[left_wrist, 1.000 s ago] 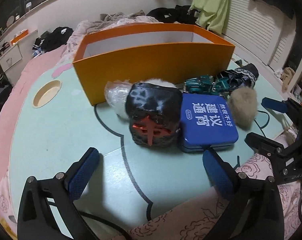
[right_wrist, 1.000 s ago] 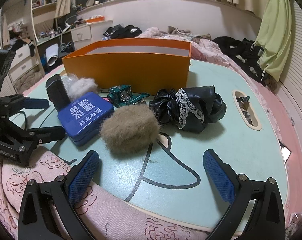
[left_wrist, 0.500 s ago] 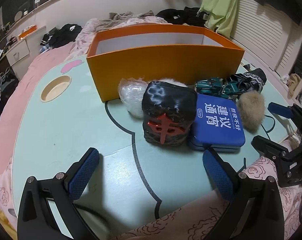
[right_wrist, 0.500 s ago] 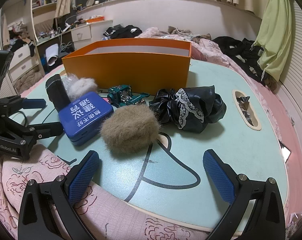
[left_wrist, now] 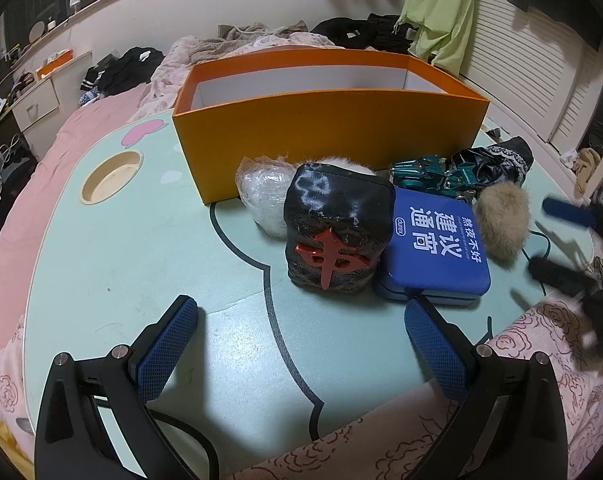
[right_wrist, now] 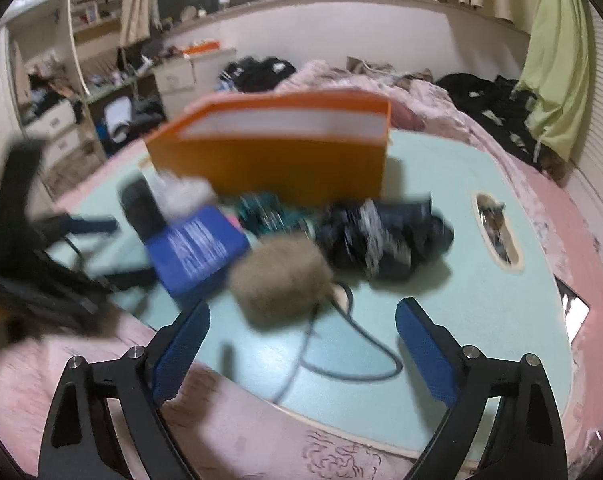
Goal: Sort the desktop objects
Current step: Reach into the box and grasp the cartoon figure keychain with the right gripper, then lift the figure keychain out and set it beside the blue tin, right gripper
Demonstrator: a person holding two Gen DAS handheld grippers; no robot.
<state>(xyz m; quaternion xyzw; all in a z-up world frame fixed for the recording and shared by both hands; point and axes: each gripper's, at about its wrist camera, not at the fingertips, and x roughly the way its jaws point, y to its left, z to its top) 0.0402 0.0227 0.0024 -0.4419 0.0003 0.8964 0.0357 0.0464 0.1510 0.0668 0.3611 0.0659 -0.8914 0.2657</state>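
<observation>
A pale green table (left_wrist: 101,248) carries everything, and at its far side stands the orange box (left_wrist: 325,128), open at the top, its long side running left to right across the left wrist view; nothing shows inside it. In front of the box the things to sort lie bunched together: a blue tin (left_wrist: 437,248) lying flat with its long axis running away from the camera toward the box, a black cushion (left_wrist: 337,236) with a red character standing upright and touching the tin's left edge, a crumpled black cloth (left_wrist: 497,160) to the far right, a tan fur ball (left_wrist: 501,220) just beside the tin's right edge, a white fur ball in plastic wrap (left_wrist: 261,192) behind the cushion against the box wall, and a small green toy car (left_wrist: 421,172) between tin and box. The left gripper (left_wrist: 301,344) is released, jaws wide, short of the cushion and holding nothing; the right gripper (right_wrist: 301,348) is likewise spread and empty, facing the tan fur ball. The right view is smeared, so a fast reach looks risky: because the pile is so tight, a jaw closing on one thing could nudge its neighbours or pinch two at once, and a dark cable (right_wrist: 341,360) lying between the right jaws might snag.
</observation>
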